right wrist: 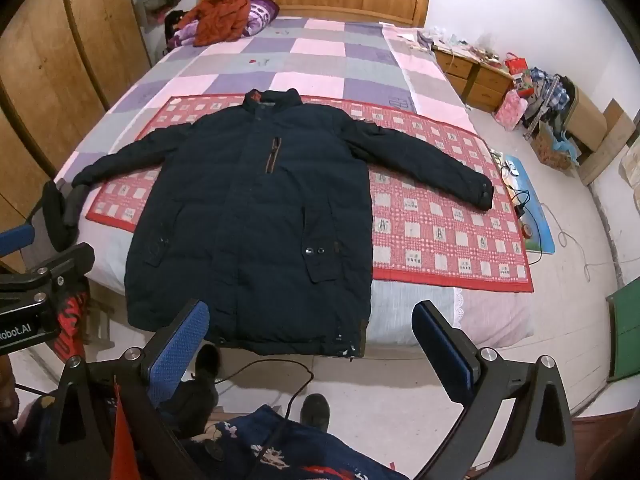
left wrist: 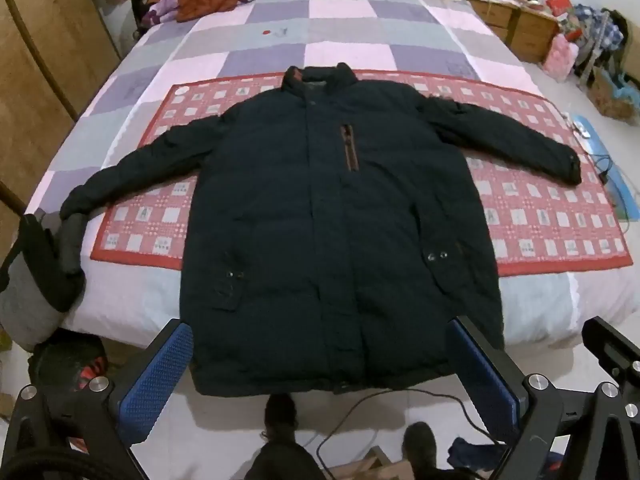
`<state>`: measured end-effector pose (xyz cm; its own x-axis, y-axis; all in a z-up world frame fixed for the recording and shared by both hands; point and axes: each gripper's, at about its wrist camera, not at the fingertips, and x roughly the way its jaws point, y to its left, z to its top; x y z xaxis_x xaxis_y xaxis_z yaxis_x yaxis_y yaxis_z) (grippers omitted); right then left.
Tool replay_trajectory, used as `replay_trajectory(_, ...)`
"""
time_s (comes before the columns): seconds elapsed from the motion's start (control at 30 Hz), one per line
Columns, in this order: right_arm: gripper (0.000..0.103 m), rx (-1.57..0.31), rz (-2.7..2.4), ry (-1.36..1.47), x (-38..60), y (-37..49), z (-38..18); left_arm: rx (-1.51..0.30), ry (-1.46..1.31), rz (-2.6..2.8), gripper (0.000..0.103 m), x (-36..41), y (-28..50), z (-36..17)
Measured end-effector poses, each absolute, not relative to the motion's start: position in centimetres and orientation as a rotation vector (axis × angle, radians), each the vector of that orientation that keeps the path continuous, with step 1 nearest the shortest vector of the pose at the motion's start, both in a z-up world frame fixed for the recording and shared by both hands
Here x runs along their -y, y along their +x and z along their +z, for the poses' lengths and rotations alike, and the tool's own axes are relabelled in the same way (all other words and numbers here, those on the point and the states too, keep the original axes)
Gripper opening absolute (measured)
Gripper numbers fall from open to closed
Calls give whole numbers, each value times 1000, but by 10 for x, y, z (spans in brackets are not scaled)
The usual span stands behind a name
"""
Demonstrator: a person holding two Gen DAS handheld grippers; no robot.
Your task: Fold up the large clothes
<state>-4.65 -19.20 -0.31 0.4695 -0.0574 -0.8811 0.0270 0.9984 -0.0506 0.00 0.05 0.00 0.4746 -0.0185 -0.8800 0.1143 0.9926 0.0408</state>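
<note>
Lying flat on bed (left wrist: 120, 304), dark jacket (left wrist: 320, 220) (hem overhangs edge), left tongs (left wrist: 320, 364) & right tongs (right wrist: 308, 344) apart, holding nothing, left cuff (left wrist: 74, 236) partly hidden.

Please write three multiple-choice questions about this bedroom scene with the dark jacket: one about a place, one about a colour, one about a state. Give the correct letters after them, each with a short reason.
1. Where does the dark jacket lie?
A. On the floor
B. Spread on the bed, over the red patterned mat
C. Hung on the wardrobe

2. What colour is the garment heaped near the headboard?
A. Orange
B. Green
C. White

3. How are the jacket's sleeves?
A. Folded over the chest
B. Tucked under the body
C. Stretched out to both sides

Answers:
1 B: its body covers the mat, and the hem hangs over the bed's near edge.
2 A: it looks orange beside the purple pillow.
3 C: one sleeve reaches out to each side.
</note>
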Motion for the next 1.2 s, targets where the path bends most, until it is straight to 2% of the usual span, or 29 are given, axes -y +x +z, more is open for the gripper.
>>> replay_trajectory(1.2, 103, -1080, -26, -27, 182, -36, -3, -1077, 93, -58, 103, -6, 3, -1)
